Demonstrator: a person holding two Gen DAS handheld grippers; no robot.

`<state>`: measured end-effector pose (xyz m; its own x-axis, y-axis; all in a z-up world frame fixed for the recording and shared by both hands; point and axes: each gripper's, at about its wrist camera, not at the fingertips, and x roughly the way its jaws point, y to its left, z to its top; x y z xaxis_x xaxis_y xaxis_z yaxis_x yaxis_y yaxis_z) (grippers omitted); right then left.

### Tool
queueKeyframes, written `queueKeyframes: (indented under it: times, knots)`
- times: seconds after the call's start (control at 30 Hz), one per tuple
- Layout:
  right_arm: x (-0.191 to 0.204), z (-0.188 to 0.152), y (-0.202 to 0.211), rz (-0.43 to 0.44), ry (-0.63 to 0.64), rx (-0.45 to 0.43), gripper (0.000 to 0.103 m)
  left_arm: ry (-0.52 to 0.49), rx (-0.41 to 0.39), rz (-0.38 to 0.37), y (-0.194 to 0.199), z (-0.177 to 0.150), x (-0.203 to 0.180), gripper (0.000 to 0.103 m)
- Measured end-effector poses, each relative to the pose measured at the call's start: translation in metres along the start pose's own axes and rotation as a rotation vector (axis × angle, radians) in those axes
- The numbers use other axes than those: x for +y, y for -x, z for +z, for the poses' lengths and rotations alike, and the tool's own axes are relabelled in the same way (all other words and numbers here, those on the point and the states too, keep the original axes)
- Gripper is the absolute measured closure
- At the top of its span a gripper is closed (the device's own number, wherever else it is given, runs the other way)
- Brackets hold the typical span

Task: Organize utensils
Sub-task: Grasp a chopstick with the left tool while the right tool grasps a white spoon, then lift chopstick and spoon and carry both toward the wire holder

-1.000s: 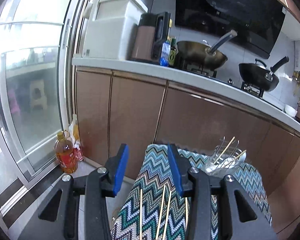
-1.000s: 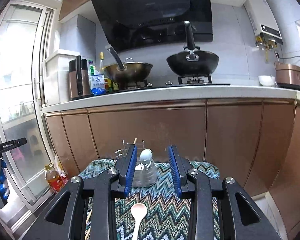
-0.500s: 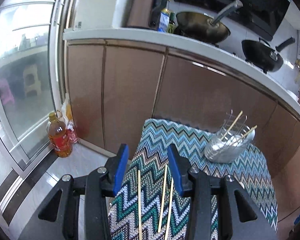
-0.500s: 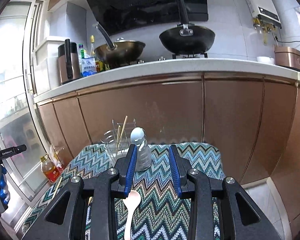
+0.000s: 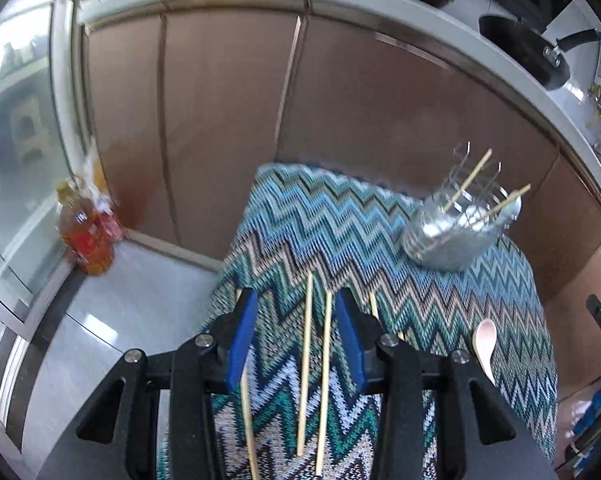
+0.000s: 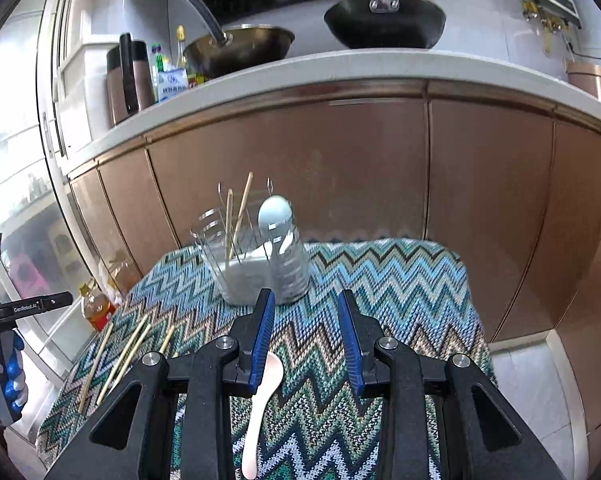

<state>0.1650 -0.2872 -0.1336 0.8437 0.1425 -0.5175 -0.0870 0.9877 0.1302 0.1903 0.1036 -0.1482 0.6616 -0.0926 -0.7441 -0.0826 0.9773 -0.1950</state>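
1. Left gripper [image 5: 296,340] tilts steeply down over the zigzag cloth [image 5: 340,232], jaws part-open and empty, straddling 2 chopsticks [image 5: 314,364].
2. Right gripper [image 6: 306,340] angles down, jaws narrowly apart, empty, above the pale spoon [image 6: 260,396], short of the wire holder [image 6: 252,264].

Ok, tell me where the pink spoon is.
The pink spoon lies flat on the zigzag cloth, near edge, just inside the right tool's left finger in the right wrist view, right of the loose chopsticks.

My two wrist cameras look steeply down over the zigzag-patterned cloth worktop [image 5: 400,248], sharing its wire utensil holder [image 6: 252,264].
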Motion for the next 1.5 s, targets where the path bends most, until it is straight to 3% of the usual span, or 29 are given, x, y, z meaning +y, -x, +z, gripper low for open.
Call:
queueKeyframes:
  times: [0.33,0.6,0.97,1.2,1.27,1.33,1.5]
  knots:
    - [0.0,-0.016,-0.05,0.055,0.001,0.162,0.071,-0.028,0.247,-0.042,-0.079,0.008,-0.008,0.067]
    - [-0.005,-0.038,-0.102,0.158,-0.024,0.357,0.071,-0.046,0.372,-0.04,-0.126,0.012,-0.014,0.075]
    - [-0.009,-0.044,-0.152,0.313,-0.039,0.524,0.071,-0.07,0.454,-0.027,-0.155,0.015,-0.013,0.084]
    - [0.002,-0.044,-0.176,0.378,0.043,0.612,0.071,-0.105,0.495,-0.031,-0.163,0.018,-0.015,0.086]
    - [0.006,-0.044,-0.181,0.399,0.072,0.633,0.077,-0.121,0.502,-0.022,-0.165,0.019,-0.017,0.09]
    - [0.011,-0.044,-0.186,0.409,0.113,0.651,0.09,-0.13,0.502,-0.01,-0.167,0.019,-0.019,0.095]
    - [0.021,-0.042,-0.184,0.413,0.185,0.646,0.095,-0.115,0.48,-0.012,-0.162,0.021,-0.022,0.099]
